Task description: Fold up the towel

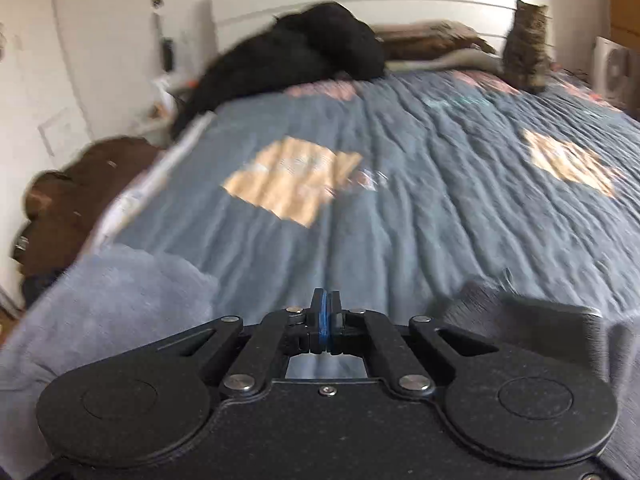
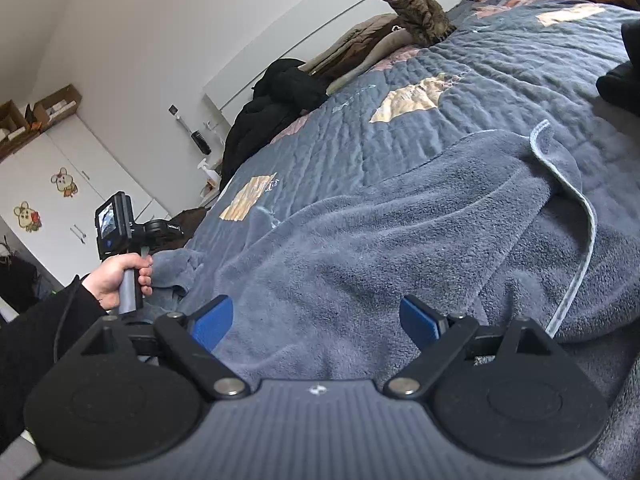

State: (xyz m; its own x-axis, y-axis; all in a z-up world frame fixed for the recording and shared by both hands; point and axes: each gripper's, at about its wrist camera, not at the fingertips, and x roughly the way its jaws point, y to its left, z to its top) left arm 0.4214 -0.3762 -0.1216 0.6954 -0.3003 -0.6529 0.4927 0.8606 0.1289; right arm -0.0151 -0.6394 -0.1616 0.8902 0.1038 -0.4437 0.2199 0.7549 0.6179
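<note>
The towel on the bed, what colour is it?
Greyish blue towel with a paler edge band, clearest in the right wrist view.

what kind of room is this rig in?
Most likely a home bedroom: a bed with a quilted blue bedspread and white headboard, a tabby cat sitting near the pillows, white cupboards along the wall.

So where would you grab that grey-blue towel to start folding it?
Probably by the pale hemmed edge of the towel, which curls up off the bedspread on the right. It stands raised, so the open right hand-held gripper could come in from the near side and pinch it without digging into the bedding.
</note>
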